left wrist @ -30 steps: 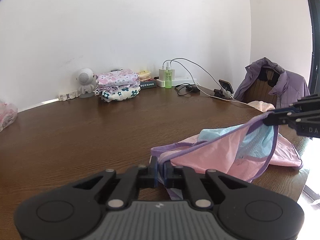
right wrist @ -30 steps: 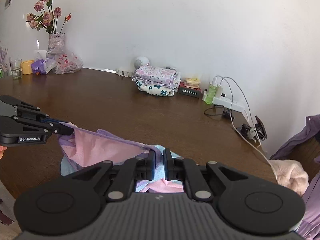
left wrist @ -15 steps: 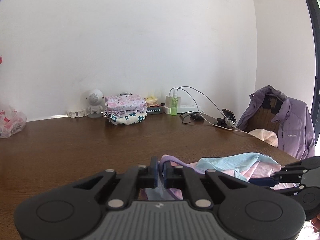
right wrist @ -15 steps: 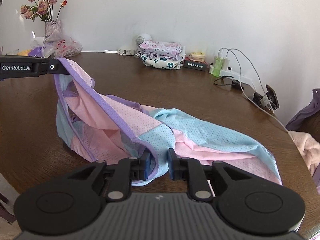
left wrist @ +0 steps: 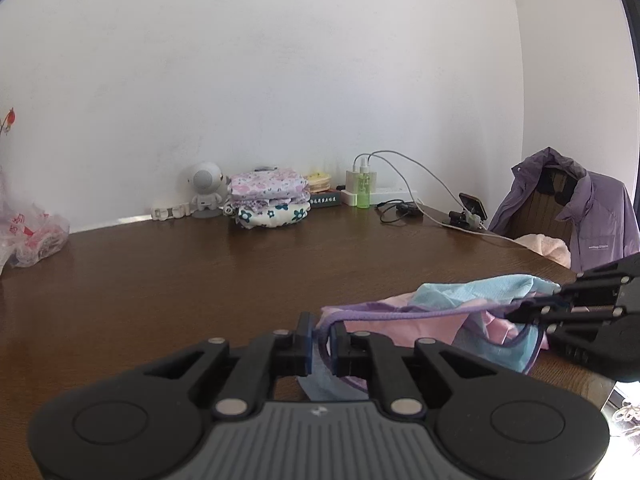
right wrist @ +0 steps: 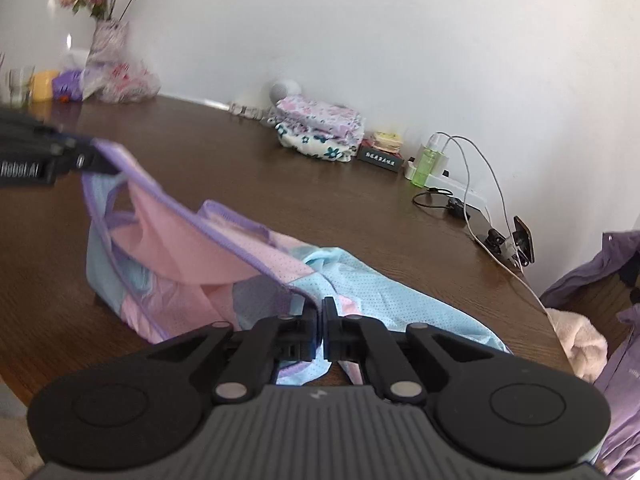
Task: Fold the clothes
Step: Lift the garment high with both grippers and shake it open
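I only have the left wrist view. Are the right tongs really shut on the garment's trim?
Observer: Yes; the right wrist view shows the right tongs shut on the garment at its purple trim.
Operator: How much lies on the table?
Observer: Its light blue part lies spread on the table; the pink end is lifted.
Operator: What's beyond that end?
Observer: A vase of flowers, a glass and a yellow cup.

L wrist cam: low over table point(left wrist: 160, 280), facing back wall, R side. R wrist cam: low, angled L across table. Both close-up; shared: garment point(right wrist: 208, 256), folded pile point(left wrist: 270, 200), each other's gripper.
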Motion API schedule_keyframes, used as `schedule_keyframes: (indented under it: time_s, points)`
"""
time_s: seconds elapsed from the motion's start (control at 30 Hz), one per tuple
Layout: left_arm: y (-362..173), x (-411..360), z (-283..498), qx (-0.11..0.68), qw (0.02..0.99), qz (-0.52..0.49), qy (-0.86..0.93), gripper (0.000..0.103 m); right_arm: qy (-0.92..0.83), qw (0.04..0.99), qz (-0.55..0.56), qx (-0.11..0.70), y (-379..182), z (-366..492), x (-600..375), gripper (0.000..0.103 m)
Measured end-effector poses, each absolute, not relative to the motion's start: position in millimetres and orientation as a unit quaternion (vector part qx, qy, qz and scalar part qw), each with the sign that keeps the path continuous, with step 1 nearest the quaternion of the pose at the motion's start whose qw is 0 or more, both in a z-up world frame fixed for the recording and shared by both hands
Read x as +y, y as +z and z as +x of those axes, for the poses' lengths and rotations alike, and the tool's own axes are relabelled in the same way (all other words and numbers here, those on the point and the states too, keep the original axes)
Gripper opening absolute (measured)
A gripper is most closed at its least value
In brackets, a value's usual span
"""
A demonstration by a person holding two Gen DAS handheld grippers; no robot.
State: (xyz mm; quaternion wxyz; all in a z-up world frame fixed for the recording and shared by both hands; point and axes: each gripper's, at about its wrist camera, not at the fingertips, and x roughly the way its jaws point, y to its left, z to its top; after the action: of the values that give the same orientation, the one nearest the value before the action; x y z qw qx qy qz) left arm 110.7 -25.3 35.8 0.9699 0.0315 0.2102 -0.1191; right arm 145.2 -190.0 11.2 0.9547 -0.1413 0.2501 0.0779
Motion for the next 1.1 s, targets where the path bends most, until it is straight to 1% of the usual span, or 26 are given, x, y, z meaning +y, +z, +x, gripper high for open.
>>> schedule_keyframes:
  time_s: [0.17, 0.2, 0.33, 0.6, 0.7, 0.77, 0.87, 0.93, 1.0, 1.1]
  points:
    - [20, -27, 111, 0.247, 0.961, 0.022, -0.125, 0.012, 0.060, 0.978, -0.011, 0.201, 37, 144, -224, 0.002]
    - [17, -28, 110, 0.252, 0.959, 0.022, -0.128, 0.014, 0.060, 0.980, 0.007, 0.190, 43, 143, -229, 0.002]
    - [11, -33, 108, 0.264, 0.955, 0.024, -0.135, 0.017, 0.066, 0.984, 0.035, 0.163, 57, 142, -236, 0.002]
    - [7, -34, 111, 0.297, 0.944, 0.005, -0.144, 0.017, 0.060, 0.985, 0.044, 0.156, 53, 134, -236, 0.002]
    - [8, -33, 108, 0.292, 0.945, 0.007, -0.147, 0.004, 0.055, 0.984, 0.043, 0.166, 47, 135, -236, 0.002]
    - [14, -29, 106, 0.281, 0.949, 0.007, -0.145, 0.002, 0.047, 0.983, 0.040, 0.174, 44, 136, -237, 0.002]
    - [46, -25, 117, 0.242, 0.961, 0.041, -0.130, 0.001, 0.047, 0.981, 0.031, 0.188, 46, 148, -238, 0.002]
    - [95, -22, 132, 0.179, 0.975, 0.078, -0.104, 0.001, 0.067, 0.980, 0.022, 0.188, 63, 164, -237, 0.002]
    - [150, -19, 147, 0.117, 0.984, 0.104, -0.082, 0.001, 0.086, 0.983, 0.026, 0.161, 101, 180, -238, 0.002]
    - [235, -18, 161, 0.047, 0.990, 0.113, -0.065, 0.001, 0.095, 0.991, 0.020, 0.092, 176, 194, -238, 0.002]
